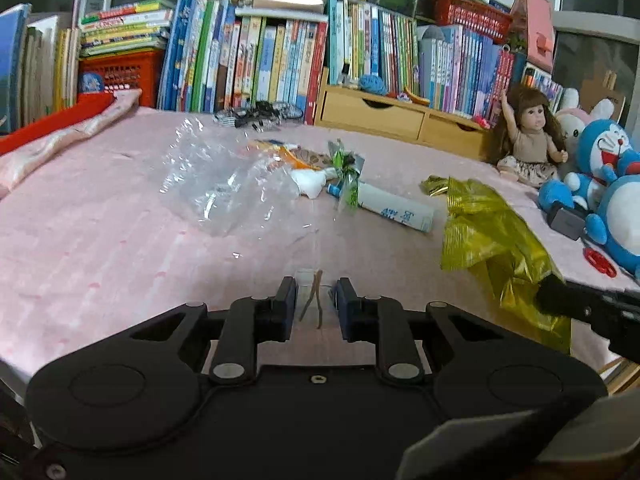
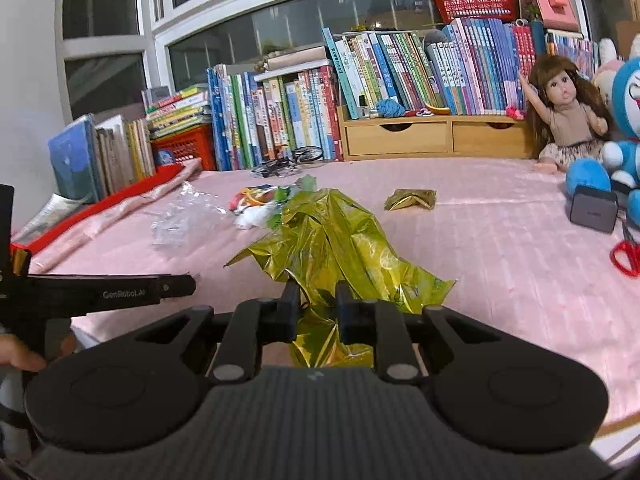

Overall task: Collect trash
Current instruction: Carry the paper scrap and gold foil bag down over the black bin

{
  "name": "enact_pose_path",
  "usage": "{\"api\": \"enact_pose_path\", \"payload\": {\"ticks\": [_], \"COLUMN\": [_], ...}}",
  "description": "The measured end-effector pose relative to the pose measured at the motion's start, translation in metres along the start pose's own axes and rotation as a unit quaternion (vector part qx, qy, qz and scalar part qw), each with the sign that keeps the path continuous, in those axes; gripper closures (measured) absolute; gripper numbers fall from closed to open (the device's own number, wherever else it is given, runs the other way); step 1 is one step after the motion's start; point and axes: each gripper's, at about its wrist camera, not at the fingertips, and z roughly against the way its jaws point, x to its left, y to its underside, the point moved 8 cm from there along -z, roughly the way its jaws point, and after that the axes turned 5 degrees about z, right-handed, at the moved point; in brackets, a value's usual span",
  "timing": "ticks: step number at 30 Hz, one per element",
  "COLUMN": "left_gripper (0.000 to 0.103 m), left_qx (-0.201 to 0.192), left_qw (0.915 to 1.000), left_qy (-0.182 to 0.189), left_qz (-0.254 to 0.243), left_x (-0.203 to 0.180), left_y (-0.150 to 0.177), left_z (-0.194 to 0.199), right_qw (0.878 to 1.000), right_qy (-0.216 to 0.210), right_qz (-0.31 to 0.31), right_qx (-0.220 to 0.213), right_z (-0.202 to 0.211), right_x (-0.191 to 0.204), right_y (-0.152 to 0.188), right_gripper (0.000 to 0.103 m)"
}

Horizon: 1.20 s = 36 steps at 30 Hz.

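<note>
Trash scattered on the pink bedspread [image 1: 120,220]

A crumpled gold foil sheet [image 2: 332,236] lies nearest the bedspread's front edge; a small gold scrap [image 2: 410,199] sits beyond it, clear plastic wrap [image 1: 216,188] to its left, with snack wrappers [image 1: 304,160] and a white tube [image 1: 396,208] between.

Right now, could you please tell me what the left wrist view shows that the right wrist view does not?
Only the left wrist view shows the white tube and the left claw shut on the clear bag. Only the right wrist view shows the window and the right claw pinching the gold foil. Both show the books, the doll and the red scissors.
</note>
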Motion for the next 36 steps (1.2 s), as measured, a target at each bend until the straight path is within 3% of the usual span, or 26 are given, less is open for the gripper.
{"api": "enact_pose_path", "payload": {"ticks": [5,14,24,29,36], "left_gripper": [0.083,0.083,0.083,0.083,0.083], "left_qx": [-0.008,0.036,0.144,0.169,0.195], "left_qw": [0.9989,0.999,0.9892,0.9852,0.9802], "left_qy": [0.01,0.004,-0.024,-0.017,-0.024], "left_qz": [0.046,0.024,0.017,0.022,0.024], "left_x": [0.005,0.012,0.032,0.037,0.046], "left_y": [0.027,0.082,0.159,0.169,0.174], "left_z": [0.048,0.094,0.08,0.072,0.06], "right_qw": [0.999,0.996,0.985,0.975,0.969], "right_qy": [-0.031,-0.07,-0.073,-0.079,-0.082], "right_qz": [-0.004,-0.04,-0.073,-0.096,-0.107], "right_qx": [0.017,0.041,0.139,0.185,0.205], "right_z": [0.026,0.072,0.055,0.043,0.036], "right_x": [0.026,0.052,0.059,0.061,0.062], "right_y": [0.028,0.057,0.125,0.154,0.172], "right_gripper": [0.082,0.083,0.084,0.086,0.086]}}
